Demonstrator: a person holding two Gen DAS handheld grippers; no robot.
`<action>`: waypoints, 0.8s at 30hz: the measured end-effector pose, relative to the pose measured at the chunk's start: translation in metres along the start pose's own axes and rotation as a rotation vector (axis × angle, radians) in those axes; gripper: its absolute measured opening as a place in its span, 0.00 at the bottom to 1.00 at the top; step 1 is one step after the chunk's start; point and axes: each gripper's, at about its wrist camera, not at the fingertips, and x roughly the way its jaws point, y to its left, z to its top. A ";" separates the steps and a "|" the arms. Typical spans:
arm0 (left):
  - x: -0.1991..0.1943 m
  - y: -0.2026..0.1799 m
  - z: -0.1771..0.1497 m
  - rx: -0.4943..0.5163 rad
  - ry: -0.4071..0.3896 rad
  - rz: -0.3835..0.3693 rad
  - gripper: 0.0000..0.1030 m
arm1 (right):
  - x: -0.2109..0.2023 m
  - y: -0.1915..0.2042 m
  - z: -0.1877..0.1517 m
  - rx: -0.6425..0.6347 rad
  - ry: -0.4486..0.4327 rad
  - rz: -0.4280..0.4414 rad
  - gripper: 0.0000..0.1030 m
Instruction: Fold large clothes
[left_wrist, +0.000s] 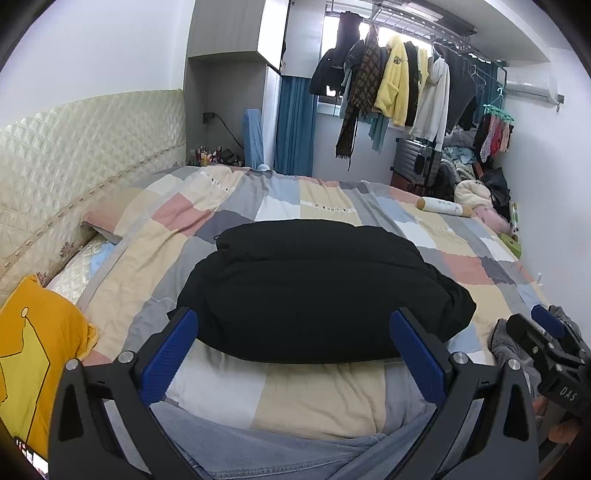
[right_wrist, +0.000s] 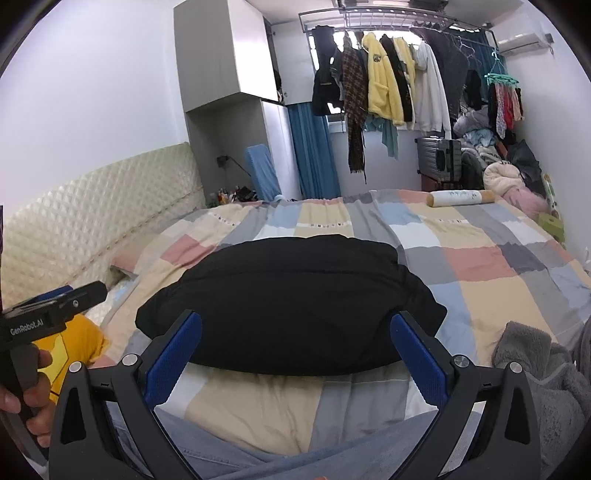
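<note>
Holding both grippers just above the near edge of the bed (left_wrist: 332, 398), you have the black garment (left_wrist: 317, 291) lying straight ahead of you on the patchwork quilt (left_wrist: 177, 236). It sits as a thick, folded bundle, a crease running across its top, and nothing touches it. Your left gripper (left_wrist: 295, 332) has its jaws spread wide, empty, the blue pads (left_wrist: 170, 354) flanking the bundle's near edge in view without contact. Your right gripper (right_wrist: 295, 332) matches it: jaws wide, holding nothing, its pads (right_wrist: 173, 358) framing the same edge from slightly further right.

In the left view your right gripper also appears at the far right (left_wrist: 546, 343), beside a grey fleece (left_wrist: 506, 343) heaped on the bed's edge. In the right view your left gripper shows at the left edge (right_wrist: 55, 310), your hand (right_wrist: 33, 398) wrapped around its handle, above a yellow cloth (right_wrist: 77, 347).

Your jeans (left_wrist: 258, 450) fill the bottom of both views. Beyond the garment, a roll pillow (right_wrist: 461, 197) lies at the bed's far side. The quilted headboard (left_wrist: 74, 147) runs along the left. Coats hang on a rack (right_wrist: 388, 14) by the window, a yellow jacket (right_wrist: 380, 85) among them, with a suitcase (right_wrist: 439, 158) below.
</note>
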 end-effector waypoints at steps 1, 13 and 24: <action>0.001 0.000 -0.001 0.001 0.004 0.001 1.00 | 0.001 0.000 0.001 0.001 0.001 -0.001 1.00; 0.008 0.002 -0.004 0.004 0.029 0.001 1.00 | 0.000 0.000 0.004 -0.003 0.002 -0.009 1.00; 0.010 0.002 -0.010 0.005 0.044 0.004 1.00 | 0.000 0.001 0.006 -0.002 0.006 -0.010 1.00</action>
